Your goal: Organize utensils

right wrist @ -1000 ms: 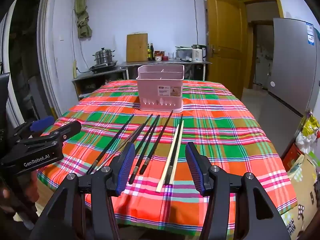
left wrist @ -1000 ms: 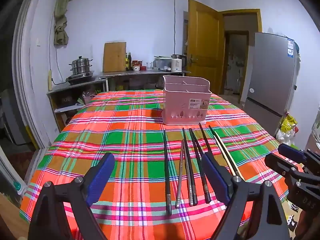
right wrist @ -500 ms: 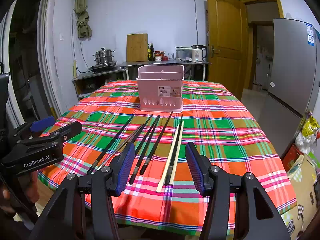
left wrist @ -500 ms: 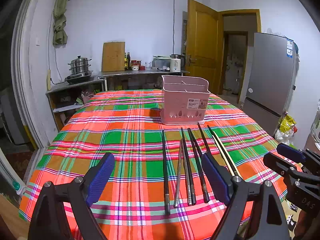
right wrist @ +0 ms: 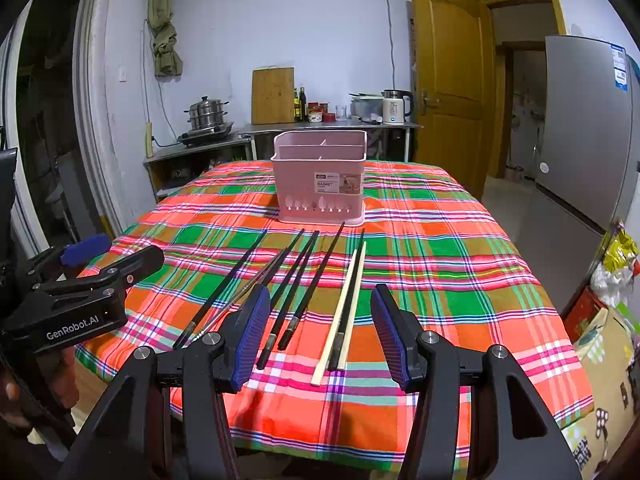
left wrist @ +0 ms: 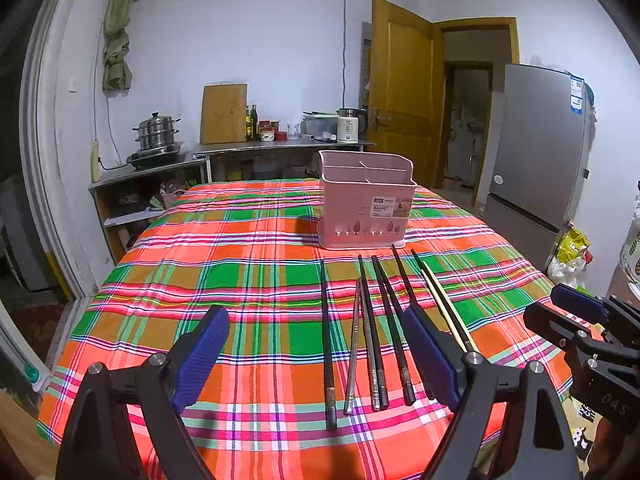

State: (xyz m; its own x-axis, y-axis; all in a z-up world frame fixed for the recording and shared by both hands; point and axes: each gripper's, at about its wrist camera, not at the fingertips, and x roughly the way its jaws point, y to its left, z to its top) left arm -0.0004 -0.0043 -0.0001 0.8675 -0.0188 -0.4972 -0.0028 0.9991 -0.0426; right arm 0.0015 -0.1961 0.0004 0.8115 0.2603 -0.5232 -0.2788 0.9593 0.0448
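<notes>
Several chopsticks lie side by side on the plaid tablecloth: black ones (left wrist: 328, 340), metal ones (left wrist: 352, 352) and a pale wooden pair (right wrist: 344, 304). A pink utensil basket (left wrist: 366, 206) stands upright behind them; it also shows in the right wrist view (right wrist: 320, 178). My left gripper (left wrist: 320, 356) is open and empty above the near table edge, over the near ends of the chopsticks. My right gripper (right wrist: 320, 332) is open and empty over the wooden pair's near ends. Each gripper shows in the other's view, the right one (left wrist: 580, 320) and the left one (right wrist: 88, 264).
The table (left wrist: 240, 240) carries a red, green and orange plaid cloth. A counter with a steamer pot (left wrist: 156, 134), cutting board and kettle stands behind. A grey fridge (left wrist: 536, 160) and an open wooden door are at the right. Bags (right wrist: 616, 264) lie on the floor.
Both grippers have stayed open and almost still. The left wrist view has shifted very slightly; the chopsticks and basket have not moved.
</notes>
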